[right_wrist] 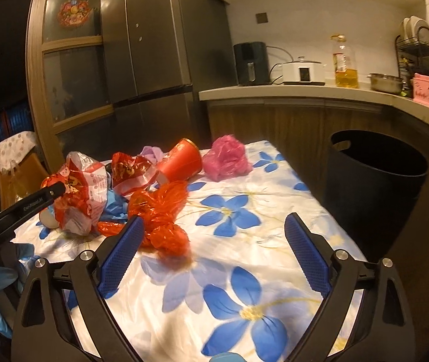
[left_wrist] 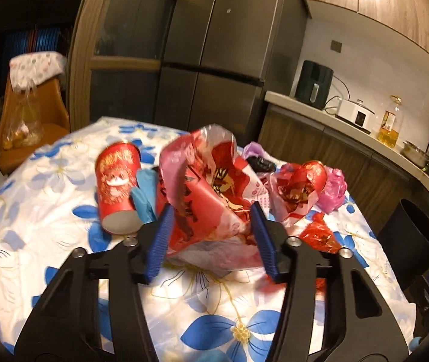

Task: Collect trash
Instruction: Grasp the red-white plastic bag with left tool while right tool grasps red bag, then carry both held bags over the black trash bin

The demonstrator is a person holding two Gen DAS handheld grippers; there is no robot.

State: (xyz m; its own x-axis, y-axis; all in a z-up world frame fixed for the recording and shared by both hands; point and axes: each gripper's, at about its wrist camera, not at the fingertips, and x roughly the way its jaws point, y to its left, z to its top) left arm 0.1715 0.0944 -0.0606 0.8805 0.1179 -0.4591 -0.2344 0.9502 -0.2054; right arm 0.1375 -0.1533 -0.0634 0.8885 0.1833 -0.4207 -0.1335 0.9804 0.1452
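My left gripper (left_wrist: 211, 214) is closed around a crumpled red and white plastic bag (left_wrist: 205, 187), which sits between its blue pads; the same bag shows in the right wrist view (right_wrist: 78, 193). A red can (left_wrist: 117, 187) lies on its side left of it, with a blue glove (left_wrist: 145, 193) beside it. My right gripper (right_wrist: 211, 223) is open and empty above the floral tablecloth (right_wrist: 244, 286), its left pad next to a crumpled orange-red bag (right_wrist: 160, 214). A second red can (right_wrist: 181, 163), another red-white bag (right_wrist: 129, 172) and a pink bag (right_wrist: 226, 157) lie further back.
A black trash bin (right_wrist: 374, 175) stands on the floor right of the table. A kitchen counter (right_wrist: 305, 93) with an air fryer, cooker, oil bottle and dish rack runs behind. A fridge (right_wrist: 154, 45) and a chair (left_wrist: 30, 114) are at the back left.
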